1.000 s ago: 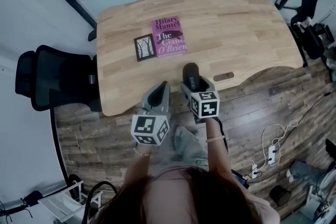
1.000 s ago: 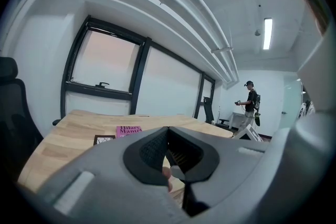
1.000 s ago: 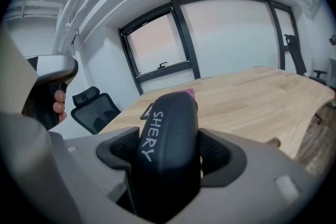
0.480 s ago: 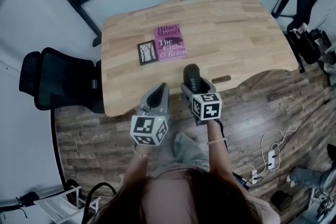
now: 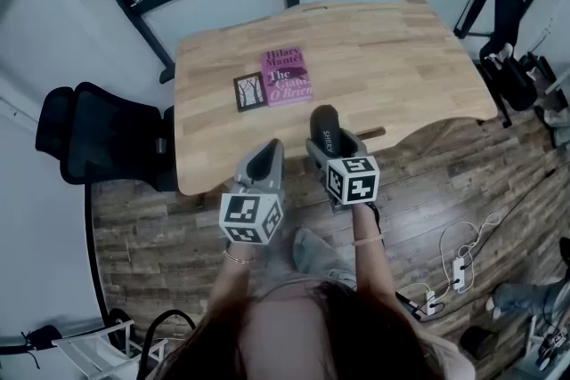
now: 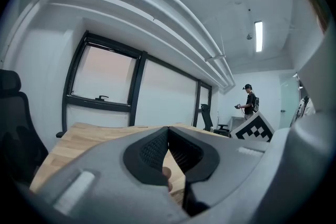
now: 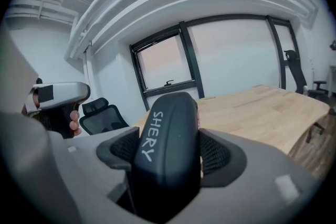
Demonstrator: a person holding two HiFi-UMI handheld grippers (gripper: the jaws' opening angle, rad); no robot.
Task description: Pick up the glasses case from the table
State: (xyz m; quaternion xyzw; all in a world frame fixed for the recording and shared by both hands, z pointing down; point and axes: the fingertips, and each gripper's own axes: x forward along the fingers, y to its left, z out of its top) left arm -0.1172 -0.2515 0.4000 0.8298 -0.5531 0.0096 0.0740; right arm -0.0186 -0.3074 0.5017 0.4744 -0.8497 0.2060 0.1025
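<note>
The wooden table [image 5: 392,58] before me carries a magenta Hilary Mantel paperback [image 5: 286,76] lying flat. Just beside its left edge lies a small dark square [image 5: 249,91] with a pale tree drawing, perhaps a card.

I lose the near end of the black hard-shell glasses case [image 7: 167,134] between the grey right gripper's [image 7: 168,157] jaws. The design on the small dark card [image 5: 248,90] left of the pink paperback book [image 5: 287,76] is too small to read.
</note>
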